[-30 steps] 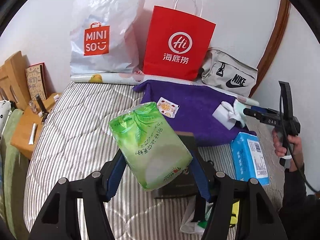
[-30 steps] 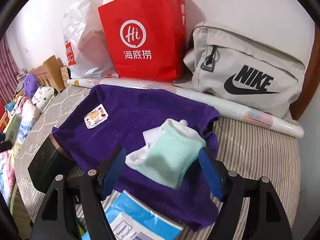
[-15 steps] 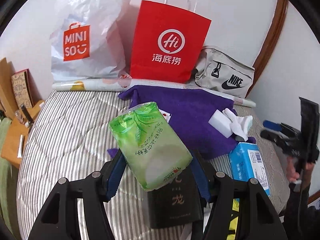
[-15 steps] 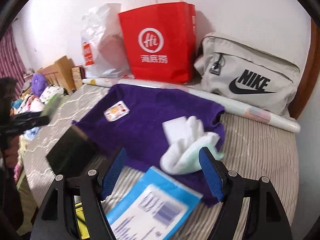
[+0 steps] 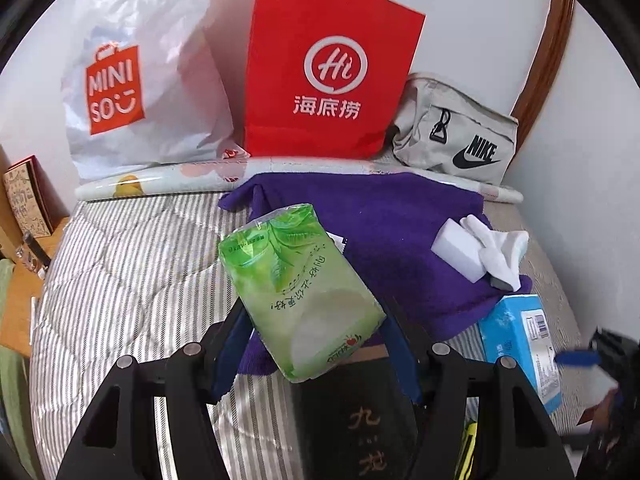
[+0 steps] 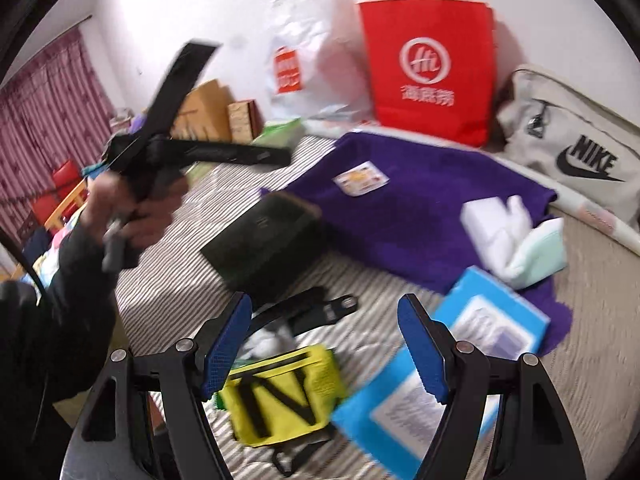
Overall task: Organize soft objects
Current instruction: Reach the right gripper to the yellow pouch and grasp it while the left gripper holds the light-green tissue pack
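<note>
**Op A:** On my left wrist feed, the left gripper (image 5: 312, 344) is clenched on the green tissue pack (image 5: 298, 296), lifted above the striped mattress (image 5: 120, 272) and the near edge of the purple towel (image 5: 400, 216). A black box (image 5: 360, 420) with gold characters lies right under it. What do you get that I don't?

**Op B:** From the right wrist feed, plenty. The right gripper (image 6: 324, 344) is released, jaws wide with nothing between them. Below it I see a yellow pouch (image 6: 280, 396) with black straps and a black strap (image 6: 312, 312) on the mattress, none of which your view shows clearly. I also see the person's hand (image 6: 132, 208) on the left tool, though that part is blurred.

**Op A:** Bags?

**Op B:** White Miniso bag (image 6: 312, 48), red paper bag (image 6: 432, 68) and grey Nike bag (image 6: 572, 148) stand along the wall. I can't see inside any of them.

**Op A:** Same here. The white sponge block (image 5: 460, 252) and white sock (image 5: 500, 252) lie on the towel's right side, touching, with the blue tissue box (image 5: 520, 344) just beside the towel's edge.

**Op B:** A second ago my gripper had that sock bundle between its fingers. Now the bundle sits on the towel and my view has swung left and pulled back. Your pack hasn't changed grip
</note>
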Available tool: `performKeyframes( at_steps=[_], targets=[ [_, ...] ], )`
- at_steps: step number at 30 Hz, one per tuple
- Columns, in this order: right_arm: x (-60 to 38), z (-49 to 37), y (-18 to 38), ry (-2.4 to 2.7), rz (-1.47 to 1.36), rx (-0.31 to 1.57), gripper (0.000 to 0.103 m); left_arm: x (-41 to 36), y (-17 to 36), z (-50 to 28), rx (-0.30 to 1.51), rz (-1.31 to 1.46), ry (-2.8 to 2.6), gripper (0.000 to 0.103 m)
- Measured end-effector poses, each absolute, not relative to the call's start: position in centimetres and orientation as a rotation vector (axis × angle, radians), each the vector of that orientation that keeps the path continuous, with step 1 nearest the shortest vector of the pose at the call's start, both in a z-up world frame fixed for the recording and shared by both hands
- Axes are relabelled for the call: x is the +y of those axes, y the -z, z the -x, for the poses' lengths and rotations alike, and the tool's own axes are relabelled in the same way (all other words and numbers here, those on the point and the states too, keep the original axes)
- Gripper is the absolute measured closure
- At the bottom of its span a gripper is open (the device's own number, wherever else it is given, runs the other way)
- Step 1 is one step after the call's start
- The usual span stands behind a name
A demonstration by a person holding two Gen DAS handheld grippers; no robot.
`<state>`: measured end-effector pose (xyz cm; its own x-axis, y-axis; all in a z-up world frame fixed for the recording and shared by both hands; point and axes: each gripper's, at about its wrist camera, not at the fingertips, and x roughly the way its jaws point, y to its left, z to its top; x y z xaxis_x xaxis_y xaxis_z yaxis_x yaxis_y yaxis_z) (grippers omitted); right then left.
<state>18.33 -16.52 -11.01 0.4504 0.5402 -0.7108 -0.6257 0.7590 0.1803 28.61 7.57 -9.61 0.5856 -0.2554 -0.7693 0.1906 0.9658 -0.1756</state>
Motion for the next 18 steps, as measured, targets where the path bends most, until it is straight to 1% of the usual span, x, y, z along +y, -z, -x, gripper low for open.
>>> performKeyframes(
  at_steps=[7,18],
  targets=[
    [-15.1,-17.3,12.4,-0.721,0.082,0.882,0.028,6.6,10.3,-30.9,0.940,0.063,0.311,0.041],
    [-13.6,-14.7,13.7,-0.684,0.126,0.917,0.028,5.3,11.4,-33.4,0.982,0.027,0.357,0.041]
  ],
)
